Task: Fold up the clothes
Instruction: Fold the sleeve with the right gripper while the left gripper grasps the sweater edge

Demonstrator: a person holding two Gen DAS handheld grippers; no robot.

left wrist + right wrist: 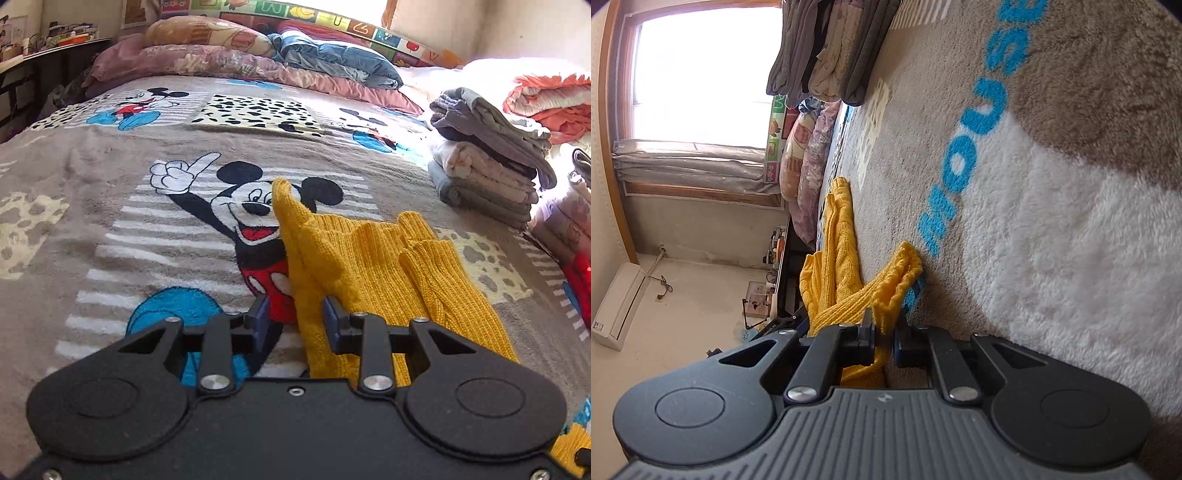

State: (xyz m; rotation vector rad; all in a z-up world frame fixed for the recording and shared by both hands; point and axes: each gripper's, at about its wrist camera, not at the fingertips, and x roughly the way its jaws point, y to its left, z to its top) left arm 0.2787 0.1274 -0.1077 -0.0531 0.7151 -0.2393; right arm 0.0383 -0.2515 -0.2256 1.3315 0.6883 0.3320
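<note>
Sunlight pours through a window (698,74) onto the bed, which is covered by a plush grey blanket (92,177) printed with a cartoon mouse and blue lettering. Pillows (207,40) and a folded blue quilt (332,59) sit at the head of the bed. On the right side of the blanket, as my left wrist camera sees it, a stack of folded clothes (487,162) in greys and beige stands neatly, with an orange fringed cloth (554,103) behind it and more folded pieces at the frame's edge.

My yellow knit sweater (369,258) lies on the blanket in front of me, partly bunched, one ribbed edge standing up over the mouse's face and a sleeve folded across the body. My left claw (295,321) is partly open, and a fold of the sweater runs down between its blue pads (263,317); it sits against the right-hand pad, but I cannot tell whether the pads truly press on the cloth.

My right claw (884,339) is turned on its side, low over the blanket near the blue letters. Its jaws are pinched tight on a ribbed end of the sweater (849,280), which pokes out past the fingertips in a loose loop resting on the blanket. From there the knit stretches back toward the bunched body of the sweater, nearer the pillows.
</note>
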